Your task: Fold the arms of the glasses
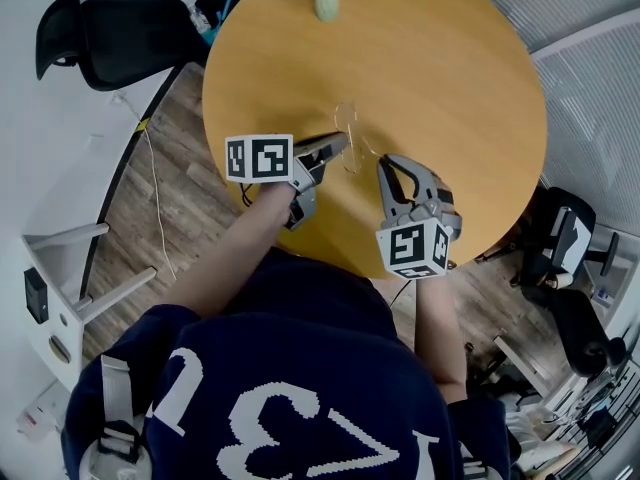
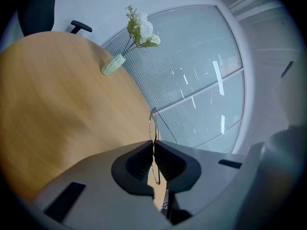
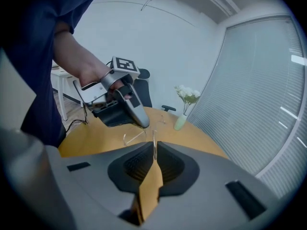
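The glasses (image 1: 349,134) are thin, clear and rimmed in wire, and hang just above the round wooden table (image 1: 450,88). My left gripper (image 1: 340,146) is shut on the frame: in the left gripper view the wire rim (image 2: 152,121) rises from between the closed pads of that gripper (image 2: 153,145). My right gripper (image 1: 385,165) comes in from the near right. In the right gripper view this gripper (image 3: 154,146) is shut on one clear arm (image 3: 154,139). The other arm (image 3: 134,137) sticks out to the left, below the left gripper (image 3: 140,121).
A pale green vase (image 1: 326,3) with white flowers stands at the table's far edge. A black office chair (image 1: 110,38) is at the far left, another chair (image 1: 570,238) at the right. White shelving (image 1: 60,288) stands on the wood floor to the left.
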### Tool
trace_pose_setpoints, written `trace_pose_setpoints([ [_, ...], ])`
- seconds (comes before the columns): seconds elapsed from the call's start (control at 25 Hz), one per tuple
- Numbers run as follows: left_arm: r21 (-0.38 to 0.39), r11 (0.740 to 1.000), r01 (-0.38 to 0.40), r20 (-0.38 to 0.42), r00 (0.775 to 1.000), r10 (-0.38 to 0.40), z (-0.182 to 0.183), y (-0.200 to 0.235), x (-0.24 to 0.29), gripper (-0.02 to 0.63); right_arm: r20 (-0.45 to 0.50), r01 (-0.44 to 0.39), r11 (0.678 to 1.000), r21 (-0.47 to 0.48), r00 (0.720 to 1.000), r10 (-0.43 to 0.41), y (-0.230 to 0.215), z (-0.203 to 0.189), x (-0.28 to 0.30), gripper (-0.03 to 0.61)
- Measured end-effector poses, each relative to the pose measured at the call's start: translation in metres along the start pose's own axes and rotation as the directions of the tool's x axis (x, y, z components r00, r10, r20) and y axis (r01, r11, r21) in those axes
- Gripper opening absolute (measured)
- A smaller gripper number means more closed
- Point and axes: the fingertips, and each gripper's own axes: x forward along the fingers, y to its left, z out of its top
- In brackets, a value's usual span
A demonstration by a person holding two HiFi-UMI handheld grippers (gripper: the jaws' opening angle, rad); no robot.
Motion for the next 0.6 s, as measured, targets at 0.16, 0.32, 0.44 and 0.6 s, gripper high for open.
trace_pose_setpoints([
  [0.16,-0.013,1.000,0.026,-0.001,1.000,-0.026,-0.002,-0.008,0.002,0.023,0.003,-0.075,0.997,0.036,0.997,0.075,0.029,-0.002,0.009,0.044],
  [0.32,0.004,1.000,0.025,-0.008,1.000,-0.025,-0.004,-0.009,0.003,0.023,0.006,-0.115,0.990,0.081,0.993,0.115,0.036,-0.005,0.010,0.114],
  [0.44,0.023,1.000,0.011,-0.011,1.000,-0.011,-0.003,-0.007,0.002,0.023,0.039,-0.078,0.986,0.148,0.997,0.073,0.019,-0.004,0.001,0.114],
  [0.6,0.068,0.997,-0.026,-0.027,0.999,0.028,0.000,0.003,0.003,0.023,0.142,0.000,0.930,0.368,0.988,-0.056,-0.022,-0.001,-0.020,0.109],
])
